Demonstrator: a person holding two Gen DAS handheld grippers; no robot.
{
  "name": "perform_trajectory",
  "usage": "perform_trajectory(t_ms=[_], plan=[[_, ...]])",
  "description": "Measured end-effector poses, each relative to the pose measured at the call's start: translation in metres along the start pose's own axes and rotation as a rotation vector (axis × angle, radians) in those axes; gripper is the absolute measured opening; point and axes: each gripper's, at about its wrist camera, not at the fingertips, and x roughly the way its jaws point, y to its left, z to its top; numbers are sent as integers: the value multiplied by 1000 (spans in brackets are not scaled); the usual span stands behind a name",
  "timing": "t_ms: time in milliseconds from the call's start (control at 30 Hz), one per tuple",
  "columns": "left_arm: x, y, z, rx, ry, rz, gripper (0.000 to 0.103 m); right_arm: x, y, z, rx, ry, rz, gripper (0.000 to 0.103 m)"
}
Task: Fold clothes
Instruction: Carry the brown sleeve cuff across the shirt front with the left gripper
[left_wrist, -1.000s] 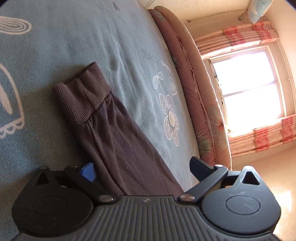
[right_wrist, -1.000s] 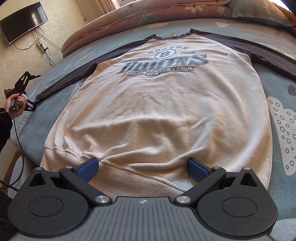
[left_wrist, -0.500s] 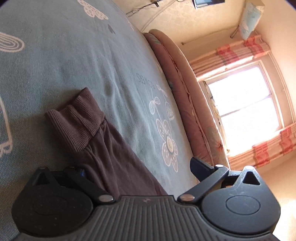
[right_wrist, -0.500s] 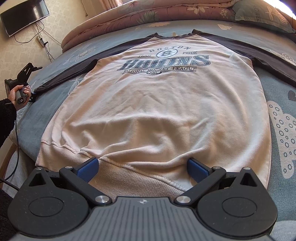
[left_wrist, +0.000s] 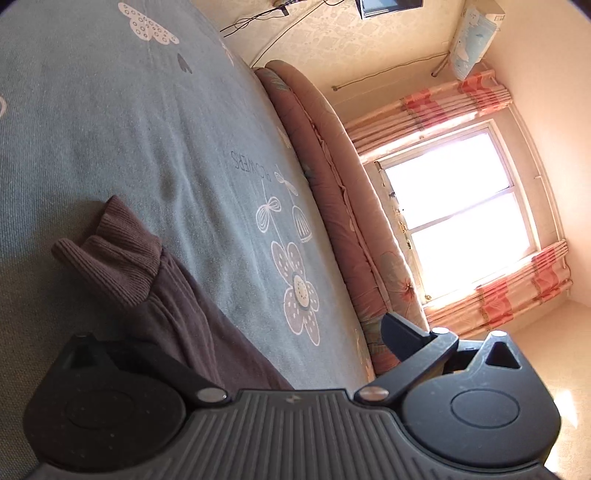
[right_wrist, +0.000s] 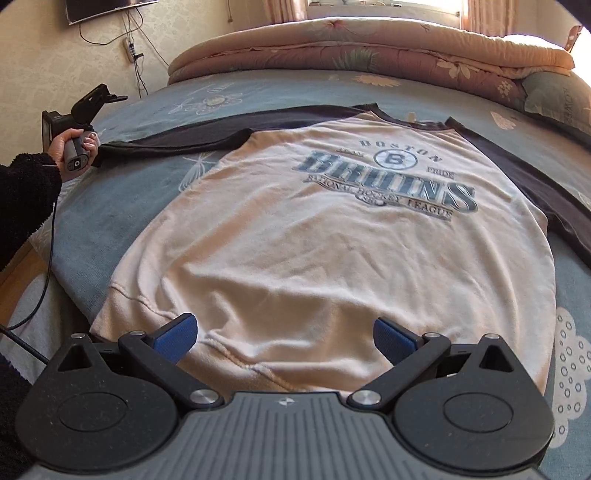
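Note:
A cream sweatshirt (right_wrist: 332, 251) with a "Boston Bruins" print and dark brown sleeves lies flat, front up, on the blue-grey bedspread (right_wrist: 103, 206). My right gripper (right_wrist: 284, 334) is open, its blue pads spread over the ribbed hem with nothing between them. At the far left a hand (right_wrist: 70, 142) holds my left gripper (right_wrist: 92, 107) at the end of the left sleeve (right_wrist: 177, 138). In the left wrist view the ribbed cuff (left_wrist: 118, 262) is bunched and the sleeve runs down over the left finger, hiding it. My left gripper (left_wrist: 266, 339) stands wide open.
A folded floral quilt (right_wrist: 369, 48) lies along the bed's far side, with a pillow (right_wrist: 554, 99) at the right. A cable (right_wrist: 48, 258) hangs from the hand over the bed's left edge. A wall TV (right_wrist: 107, 7) and a bright curtained window (left_wrist: 461, 210) are beyond.
The left gripper has advanced along the sleeve, so the cuff sits closer and bunched and the left pad is now covered. The right gripper has drawn back and turned left above the hem.

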Motion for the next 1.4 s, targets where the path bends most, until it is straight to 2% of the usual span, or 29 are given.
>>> perform_trajectory(t_ms=[233, 333, 500, 633, 800, 1033, 1400], plan=[[7, -36, 0, 55, -2, -41, 102, 42, 9, 48, -149, -75, 130, 103], [8, -50, -5, 42, 12, -63, 102, 64, 9, 62, -196, -85, 178, 103], [17, -84, -18, 61, 48, -88, 102, 89, -2, 67, -192, -90, 233, 103], [28, -114, -31, 86, 88, -102, 102, 93, -10, 57, -157, -76, 273, 103], [43, -153, -48, 118, 136, -120, 102, 94, -3, 52, -220, -22, 181, 103], [58, -202, -78, 189, 211, -135, 102, 93, -18, 48, -162, 44, 100, 103], [69, -262, -120, 227, 266, -177, 102, 81, -44, 46, -61, 71, 54, 103]])
